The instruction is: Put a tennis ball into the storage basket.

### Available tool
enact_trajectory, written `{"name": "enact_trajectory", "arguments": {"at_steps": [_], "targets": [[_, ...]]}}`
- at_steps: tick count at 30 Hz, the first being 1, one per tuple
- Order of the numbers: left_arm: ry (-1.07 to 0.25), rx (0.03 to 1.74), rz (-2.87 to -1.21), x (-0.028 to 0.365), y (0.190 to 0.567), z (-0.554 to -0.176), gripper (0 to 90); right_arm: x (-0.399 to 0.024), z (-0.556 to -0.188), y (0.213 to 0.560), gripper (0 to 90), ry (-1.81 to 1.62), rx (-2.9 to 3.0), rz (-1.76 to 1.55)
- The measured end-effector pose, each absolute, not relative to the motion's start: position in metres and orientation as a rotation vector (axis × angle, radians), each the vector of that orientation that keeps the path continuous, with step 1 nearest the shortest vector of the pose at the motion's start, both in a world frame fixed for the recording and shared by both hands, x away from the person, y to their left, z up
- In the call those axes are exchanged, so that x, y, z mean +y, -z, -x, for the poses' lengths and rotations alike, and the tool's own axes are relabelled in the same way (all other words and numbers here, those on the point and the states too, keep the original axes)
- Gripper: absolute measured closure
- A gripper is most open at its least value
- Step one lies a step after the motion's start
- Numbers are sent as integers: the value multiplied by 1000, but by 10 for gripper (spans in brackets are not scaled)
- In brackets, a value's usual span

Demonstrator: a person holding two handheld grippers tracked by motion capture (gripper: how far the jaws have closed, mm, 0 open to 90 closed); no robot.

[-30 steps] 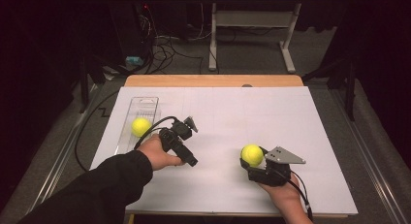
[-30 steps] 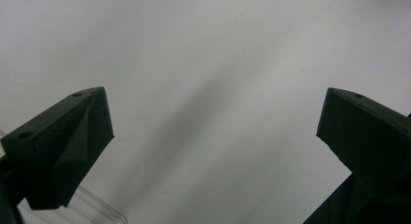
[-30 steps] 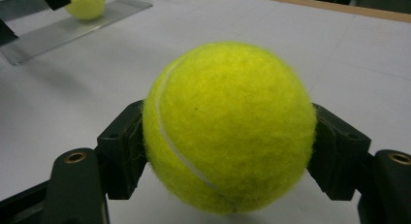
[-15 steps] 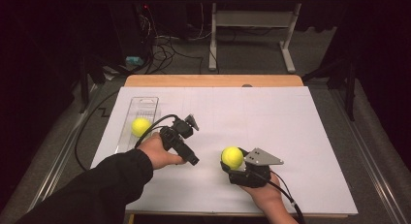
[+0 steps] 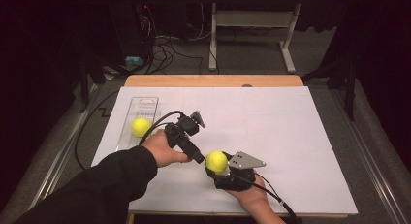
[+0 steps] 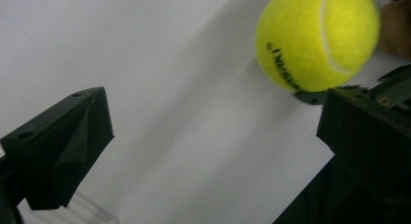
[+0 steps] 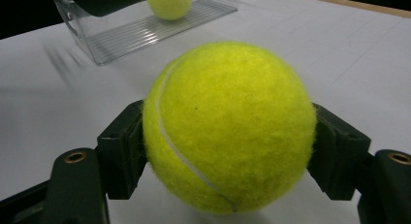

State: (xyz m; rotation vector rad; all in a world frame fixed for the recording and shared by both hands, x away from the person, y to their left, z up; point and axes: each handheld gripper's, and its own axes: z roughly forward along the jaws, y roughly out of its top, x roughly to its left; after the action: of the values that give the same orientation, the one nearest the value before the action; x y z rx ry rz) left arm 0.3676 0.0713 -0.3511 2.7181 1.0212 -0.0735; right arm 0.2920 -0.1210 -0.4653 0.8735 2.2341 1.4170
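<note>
My right gripper (image 5: 219, 171) is shut on a yellow tennis ball (image 5: 216, 161) near the table's front edge; in the right gripper view both black pads press the ball (image 7: 228, 122) from either side of the gripper (image 7: 230, 147). Just to its left, my left gripper (image 5: 190, 142) stands open above the white sheet, with nothing between its jaws (image 6: 213, 112). The held ball (image 6: 317, 40) appears at the upper right of the left gripper view. A second tennis ball (image 5: 141, 126) lies in a clear plastic tray (image 5: 145, 105) at the left, also visible far off (image 7: 169, 3).
A white sheet (image 5: 291, 127) covers the table, with a wooden strip (image 5: 213, 81) along the back edge. The clear tray (image 7: 145, 32) lies lengthwise on the left side. Cables trail from both grippers. Beyond the table are a dark floor, loose cables and a metal stand (image 5: 252, 20).
My right gripper has carried the tennis ball leftward across the sheet, close to the left gripper. The left hand and the ball in the tray have stayed put.
</note>
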Motion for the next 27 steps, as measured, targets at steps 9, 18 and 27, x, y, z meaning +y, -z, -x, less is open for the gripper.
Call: {"name": "enact_trajectory", "arguments": {"at_steps": [9, 18, 27], "targets": [[143, 987, -2719, 54, 357, -367, 5, -111, -293, 468, 269, -1468, 2244, -861], [221, 976, -2735, 37, 373, -366, 5, -109, -291, 466, 268, -1495, 2229, -842], [286, 974, -2728, 31, 382, -365, 81, -109, -288, 463, 268, -1520, 2207, -846]]}}
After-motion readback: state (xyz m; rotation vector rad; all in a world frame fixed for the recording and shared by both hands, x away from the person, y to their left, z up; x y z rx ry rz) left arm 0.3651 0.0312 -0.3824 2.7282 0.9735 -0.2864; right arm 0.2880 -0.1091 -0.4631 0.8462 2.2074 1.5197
